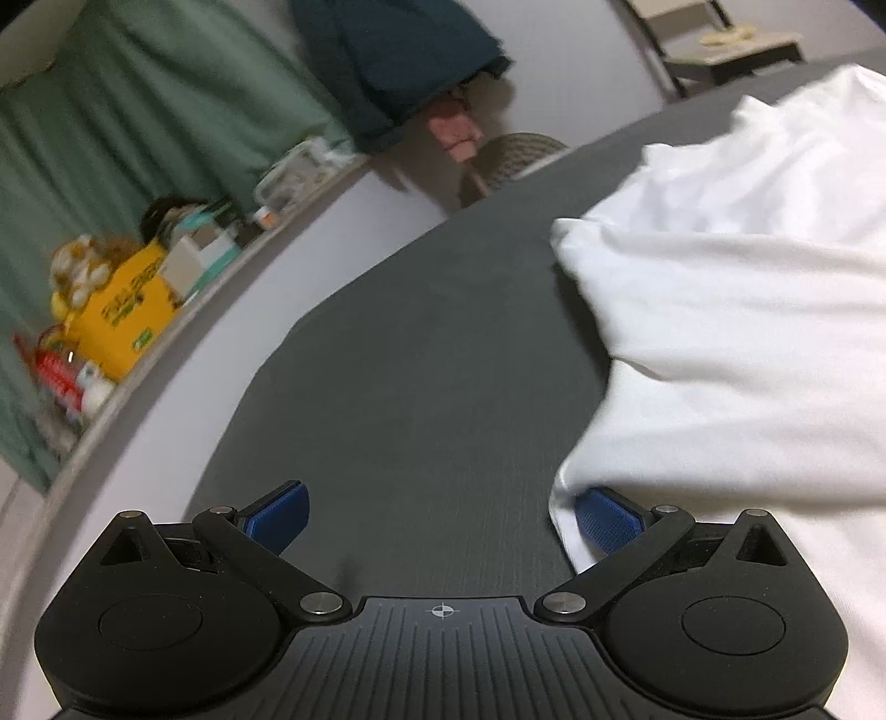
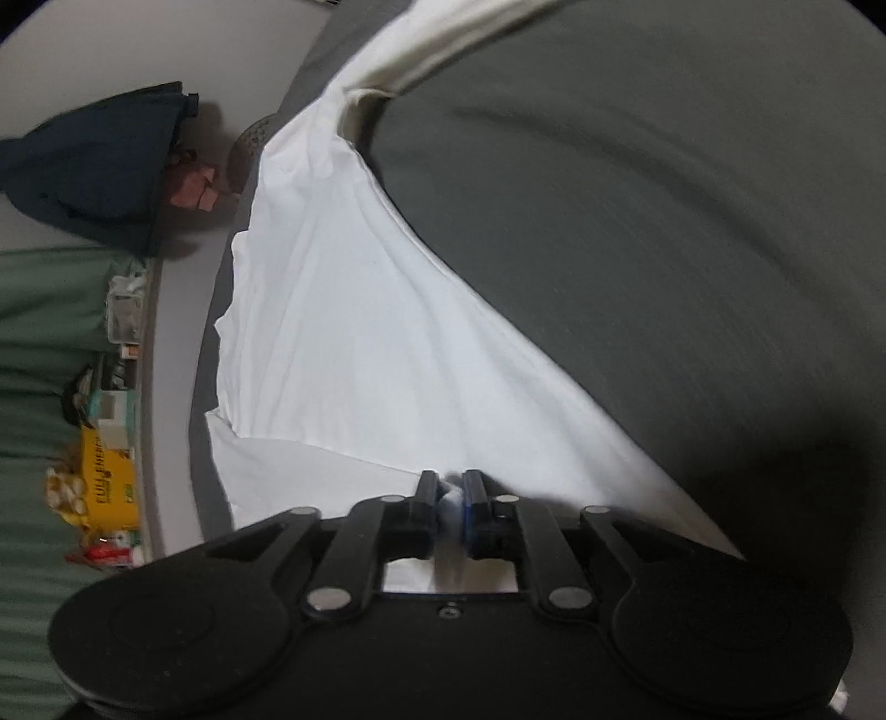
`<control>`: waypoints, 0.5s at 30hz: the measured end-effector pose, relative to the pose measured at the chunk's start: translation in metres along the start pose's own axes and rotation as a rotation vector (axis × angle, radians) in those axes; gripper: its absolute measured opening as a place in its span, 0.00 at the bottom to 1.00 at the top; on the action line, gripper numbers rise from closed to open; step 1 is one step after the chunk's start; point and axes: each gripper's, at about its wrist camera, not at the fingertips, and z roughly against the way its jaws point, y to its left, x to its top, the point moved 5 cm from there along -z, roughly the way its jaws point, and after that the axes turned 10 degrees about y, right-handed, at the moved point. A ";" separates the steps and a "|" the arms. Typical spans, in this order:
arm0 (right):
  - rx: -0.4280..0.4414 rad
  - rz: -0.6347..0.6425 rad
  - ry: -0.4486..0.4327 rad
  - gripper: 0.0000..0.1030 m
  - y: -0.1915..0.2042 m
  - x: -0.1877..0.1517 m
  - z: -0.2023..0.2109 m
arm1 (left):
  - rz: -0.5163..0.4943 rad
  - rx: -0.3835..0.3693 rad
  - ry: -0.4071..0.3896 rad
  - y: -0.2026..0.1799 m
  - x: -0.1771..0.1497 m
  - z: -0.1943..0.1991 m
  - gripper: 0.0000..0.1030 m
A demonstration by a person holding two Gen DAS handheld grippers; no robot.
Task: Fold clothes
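Observation:
A white garment lies rumpled on the dark grey table, on the right of the left wrist view. My left gripper is open just above the table, its right blue pad touching the garment's near edge. In the right wrist view my right gripper is shut on a pinch of the white garment, which stretches away from it in taut folds across the table. A cream-coloured edge of cloth shows at the far end.
Beyond the table's left edge is a pale floor, a green curtain, and a clutter of boxes with a yellow package. A dark blue cloth hangs nearby, and a woven basket stands by the far edge.

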 end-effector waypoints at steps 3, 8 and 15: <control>0.008 0.016 0.010 0.24 0.004 -0.003 0.001 | -0.045 0.006 -0.042 0.003 -0.005 0.023 1.00; -0.010 0.052 -0.021 0.54 0.017 -0.006 0.013 | 0.014 -0.078 -0.252 0.001 -0.015 0.106 1.00; 0.141 0.044 -0.049 0.65 0.038 0.008 0.031 | -0.380 -0.515 -0.579 -0.120 -0.038 0.238 1.00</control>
